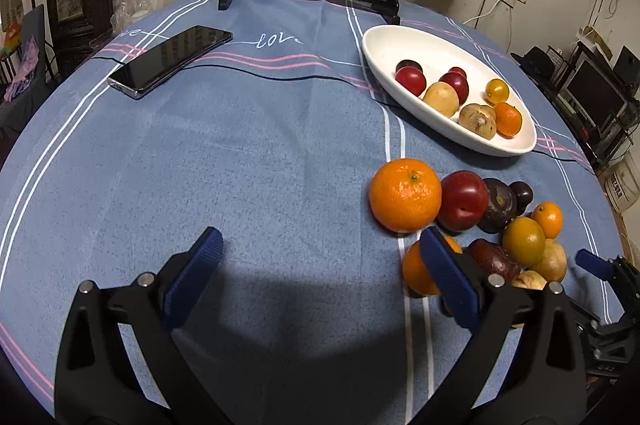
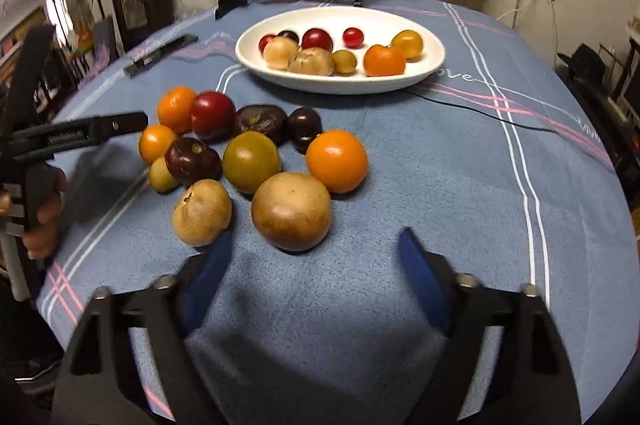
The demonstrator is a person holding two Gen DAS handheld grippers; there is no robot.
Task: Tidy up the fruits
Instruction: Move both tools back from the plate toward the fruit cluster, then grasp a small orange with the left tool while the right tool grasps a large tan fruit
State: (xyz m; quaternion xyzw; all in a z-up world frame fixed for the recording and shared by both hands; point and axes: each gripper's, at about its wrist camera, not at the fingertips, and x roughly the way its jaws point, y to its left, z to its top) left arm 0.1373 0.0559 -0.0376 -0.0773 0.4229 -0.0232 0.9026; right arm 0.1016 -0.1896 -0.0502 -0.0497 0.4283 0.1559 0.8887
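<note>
White dish (image 2: 434,59) holds mixed fruit (oranges, plums); both grippers' jaws spread, empty

Black gripper (image 1: 320,249) frames carry blue ribbed pads and silver screws.

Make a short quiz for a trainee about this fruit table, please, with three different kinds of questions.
1. True or false: the white oval dish already holds fruit.
2. Which item lies on the blue tablecloth left of the dish: A a phone, B a knife, C a cup?
3. Fill in: the fruit nearest the right gripper is the big round ____ one.

Key: 1 true. 2 A, the phone. 3 tan. The left gripper holds nothing.
</note>
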